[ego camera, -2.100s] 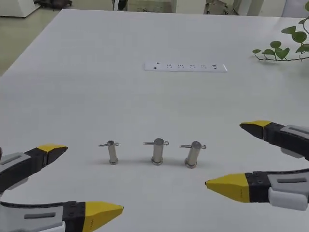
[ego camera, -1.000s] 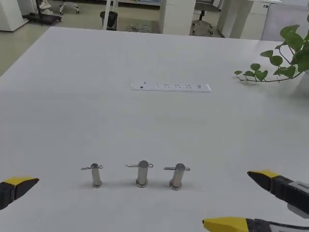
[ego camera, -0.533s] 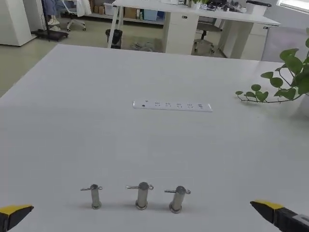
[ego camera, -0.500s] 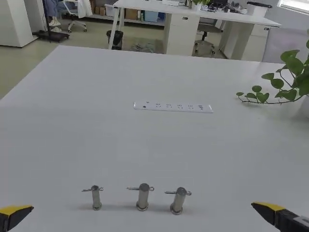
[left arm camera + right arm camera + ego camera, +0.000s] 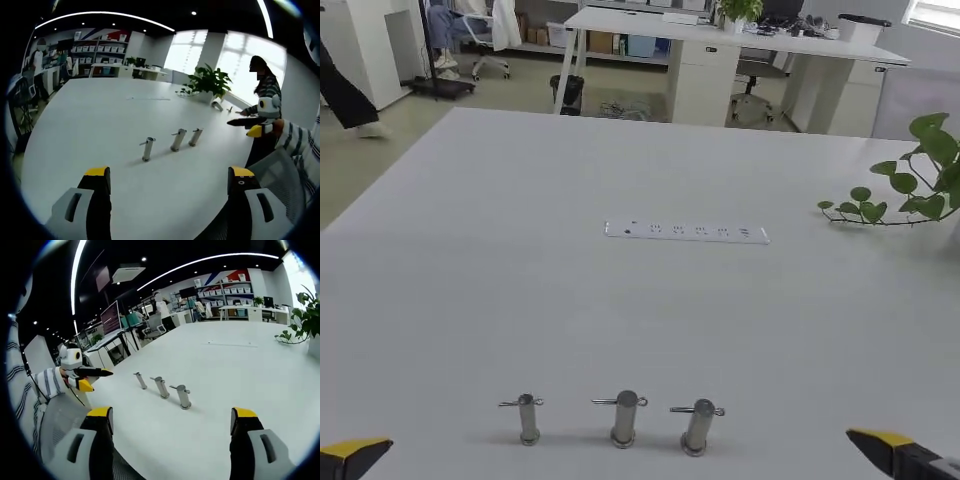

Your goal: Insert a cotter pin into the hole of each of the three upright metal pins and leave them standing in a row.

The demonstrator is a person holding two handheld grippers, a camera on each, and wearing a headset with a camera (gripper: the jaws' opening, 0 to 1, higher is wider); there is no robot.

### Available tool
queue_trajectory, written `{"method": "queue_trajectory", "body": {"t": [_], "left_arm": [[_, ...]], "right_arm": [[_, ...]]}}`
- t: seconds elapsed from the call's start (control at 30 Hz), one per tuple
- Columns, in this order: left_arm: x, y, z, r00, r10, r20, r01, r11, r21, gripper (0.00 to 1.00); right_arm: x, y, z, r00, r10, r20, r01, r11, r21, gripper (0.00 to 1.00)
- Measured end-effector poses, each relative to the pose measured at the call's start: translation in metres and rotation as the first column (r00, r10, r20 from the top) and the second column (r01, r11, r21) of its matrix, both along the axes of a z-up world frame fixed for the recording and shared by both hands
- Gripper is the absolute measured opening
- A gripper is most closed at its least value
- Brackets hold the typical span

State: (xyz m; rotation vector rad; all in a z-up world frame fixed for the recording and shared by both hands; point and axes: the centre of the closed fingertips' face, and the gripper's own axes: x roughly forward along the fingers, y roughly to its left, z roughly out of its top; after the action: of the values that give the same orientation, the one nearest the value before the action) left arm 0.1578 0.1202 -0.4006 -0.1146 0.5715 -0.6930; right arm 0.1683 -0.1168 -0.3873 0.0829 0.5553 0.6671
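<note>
Three upright metal pins (image 5: 528, 420) (image 5: 623, 420) (image 5: 697, 429) stand in a row on the white table near its front. A cotter pin (image 5: 618, 402) lies crosswise through the top of each. The same row shows in the left gripper view (image 5: 177, 140) and in the right gripper view (image 5: 161, 387). My left gripper (image 5: 169, 172) is open and holds nothing, well short of the row; one yellow fingertip (image 5: 355, 450) pokes in at the bottom left. My right gripper (image 5: 171, 413) is open and holds nothing too, with a fingertip (image 5: 880, 440) at the bottom right.
A white power strip (image 5: 686, 232) lies mid-table behind the pins. A trailing green plant (image 5: 910, 185) sits at the right edge. Desks and chairs stand beyond the table's far edge. A person (image 5: 262, 75) stands off to the side.
Both grippers have drawn back from the pins toward me and apart. The head camera has tilted up, so more of the room shows. The three pins stand as before.
</note>
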Motion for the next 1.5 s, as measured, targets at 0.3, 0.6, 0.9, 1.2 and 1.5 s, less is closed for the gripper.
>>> {"method": "queue_trajectory", "body": {"t": [0.3, 0.6, 0.9, 1.2, 1.5], "left_arm": [[0.001, 0.001, 0.000, 1.000, -0.009, 0.003, 0.009, 1.000, 0.015, 0.96], [-0.001, -0.004, -0.004, 1.000, -0.028, -0.005, 0.028, 1.000, 0.015, 0.96], [-0.003, -0.006, -0.005, 0.999, -0.042, -0.011, 0.042, 0.999, 0.021, 0.96], [-0.006, -0.002, -0.004, 0.999, -0.039, -0.014, 0.039, 0.999, 0.035, 0.95], [-0.009, 0.001, -0.002, 0.999, -0.033, -0.002, 0.033, 0.999, 0.038, 0.94]], "right_arm": [[0.003, -0.001, -0.001, 1.000, 0.014, -0.001, -0.014, 0.999, -0.029, 0.96], [0.001, 0.002, 0.003, 1.000, 0.024, 0.008, -0.023, 0.998, -0.055, 0.96], [0.000, -0.003, 0.007, 1.000, 0.002, 0.012, -0.001, 0.998, -0.056, 0.95], [0.002, -0.002, 0.012, 1.000, -0.007, 0.024, 0.008, 0.999, -0.053, 0.94], [0.000, -0.001, 0.011, 1.000, -0.007, 0.022, 0.009, 0.998, -0.054, 0.94]]}}
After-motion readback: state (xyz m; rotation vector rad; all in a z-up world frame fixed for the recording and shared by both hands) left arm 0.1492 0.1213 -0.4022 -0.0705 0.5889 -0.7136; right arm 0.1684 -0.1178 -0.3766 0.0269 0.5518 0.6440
